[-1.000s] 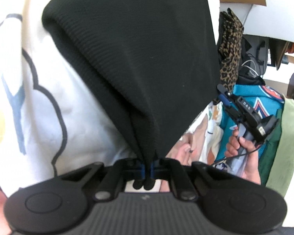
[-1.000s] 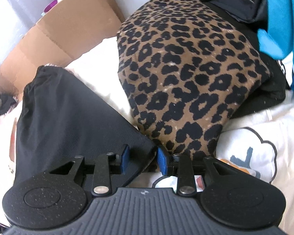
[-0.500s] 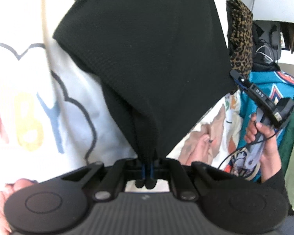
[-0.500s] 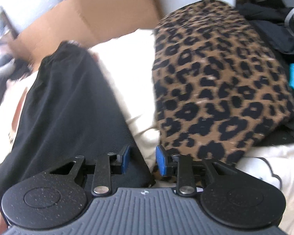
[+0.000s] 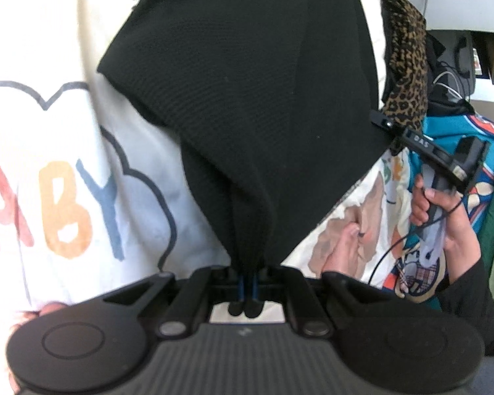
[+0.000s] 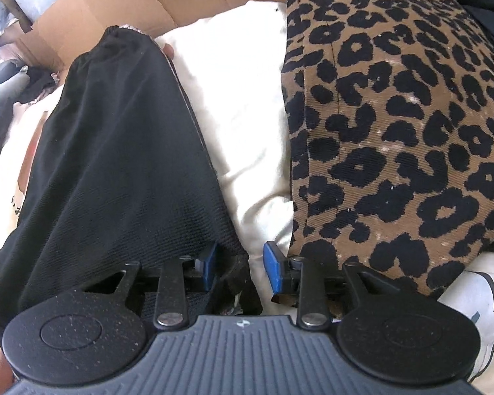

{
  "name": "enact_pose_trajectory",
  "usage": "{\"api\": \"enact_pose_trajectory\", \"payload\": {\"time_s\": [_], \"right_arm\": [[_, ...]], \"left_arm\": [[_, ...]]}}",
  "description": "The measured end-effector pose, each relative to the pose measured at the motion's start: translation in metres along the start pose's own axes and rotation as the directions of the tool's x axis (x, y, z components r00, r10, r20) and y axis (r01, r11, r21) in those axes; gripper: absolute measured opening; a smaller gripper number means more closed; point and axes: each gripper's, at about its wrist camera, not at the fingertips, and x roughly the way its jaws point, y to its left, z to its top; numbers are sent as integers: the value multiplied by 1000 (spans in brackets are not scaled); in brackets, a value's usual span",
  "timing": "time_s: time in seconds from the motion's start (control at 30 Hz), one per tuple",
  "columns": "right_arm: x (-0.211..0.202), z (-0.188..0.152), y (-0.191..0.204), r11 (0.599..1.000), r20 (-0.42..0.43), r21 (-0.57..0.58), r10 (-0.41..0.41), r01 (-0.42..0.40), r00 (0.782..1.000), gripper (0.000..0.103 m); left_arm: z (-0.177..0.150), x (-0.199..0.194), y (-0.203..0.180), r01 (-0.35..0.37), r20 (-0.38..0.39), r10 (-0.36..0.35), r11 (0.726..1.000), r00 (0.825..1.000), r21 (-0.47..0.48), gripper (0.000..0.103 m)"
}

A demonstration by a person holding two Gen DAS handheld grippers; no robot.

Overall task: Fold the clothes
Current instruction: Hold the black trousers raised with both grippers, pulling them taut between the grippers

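While our left gripper (image 5: 246,291) stays pinched tight on a gathered corner of the black garment (image 5: 247,98), we have swung its cloth further across the white "BABY" print shirt (image 5: 59,197), more of whose lettering now shows than a second ago. Our right gripper (image 6: 238,268) has slid along the black garment's other edge beside the leopard-print garment (image 6: 395,131); its jaws are opening, blue pads spread, with a fold of black cloth lying against the left pad but not clamped. We judge the garment is stretched between both hands, and the right one must regrip before any fold.
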Motion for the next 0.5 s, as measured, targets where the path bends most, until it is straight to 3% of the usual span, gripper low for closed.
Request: {"api": "enact_pose_trajectory", "payload": {"time_s": [0.17,0.33,0.5], "right_arm": [[-2,-1,6,1000,-49,-18,9,-10,999,36],[-3,-5,7,1000,-46,-10,-4,4,999,34],[-13,-5,15,999,-36,-30,-24,23,999,9]], "left_arm": [[-2,-5,4,2,7,-2,1000,1000,-5,5],[-4,-5,-2,4,7,-4,1000,1000,-2,5],[-5,-17,-12,22,25,-22,1000,999,3,5]]}}
